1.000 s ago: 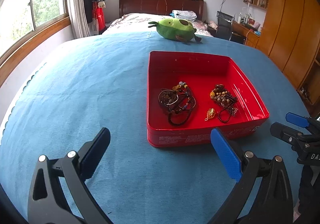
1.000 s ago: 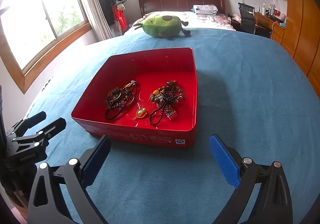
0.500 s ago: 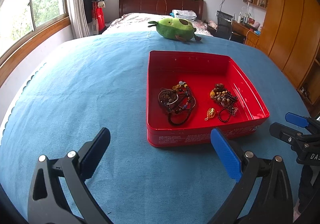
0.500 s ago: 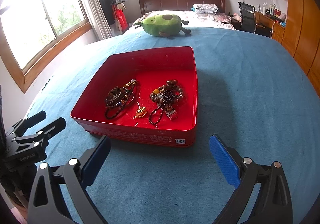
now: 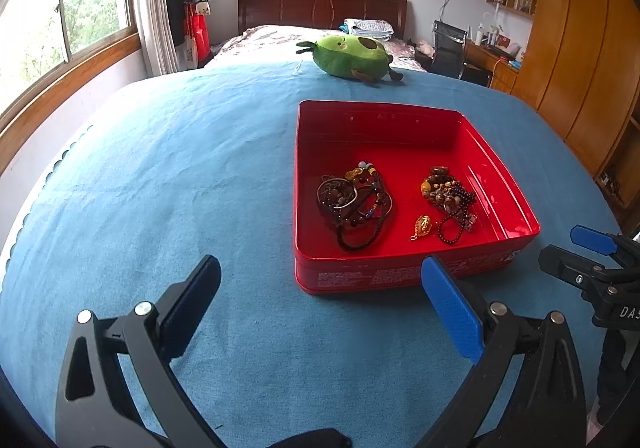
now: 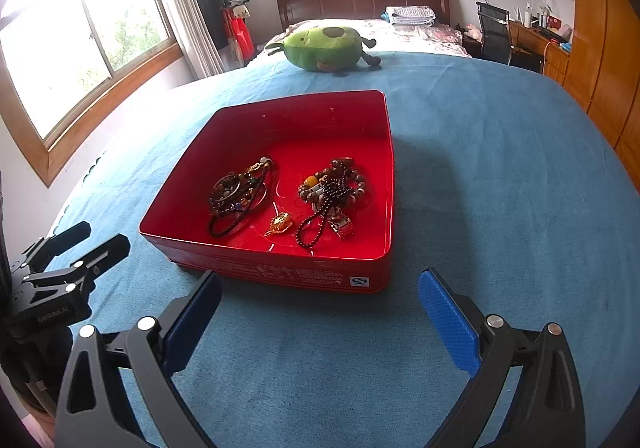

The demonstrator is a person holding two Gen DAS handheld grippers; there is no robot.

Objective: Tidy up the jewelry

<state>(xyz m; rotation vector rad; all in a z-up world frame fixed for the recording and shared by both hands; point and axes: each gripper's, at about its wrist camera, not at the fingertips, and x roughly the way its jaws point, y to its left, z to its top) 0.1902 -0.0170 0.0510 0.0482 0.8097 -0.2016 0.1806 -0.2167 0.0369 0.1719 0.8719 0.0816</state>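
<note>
A red tin box (image 5: 400, 276) (image 6: 280, 268) sits on the blue cloth. Inside lie a dark tangle of bracelets and cords (image 5: 352, 203) (image 6: 236, 195), a pile of brown bead bracelets (image 5: 448, 191) (image 6: 332, 187) and a small gold pendant (image 5: 422, 226) (image 6: 282, 224). My left gripper (image 5: 320, 288) is open and empty, just short of the box's near left corner. My right gripper (image 6: 320, 300) is open and empty in front of the box's near wall. Each gripper also shows in the other view: right (image 5: 592, 260), left (image 6: 76, 252).
A green avocado plush toy (image 5: 352, 57) (image 6: 328, 47) lies at the far edge of the blue cloth (image 5: 160, 175). Behind it are a bed, a desk chair and wooden wardrobes on the right. Windows run along the left wall.
The right wrist view has edged slightly closer to the box. The left gripper and the jewelry have not visibly moved.
</note>
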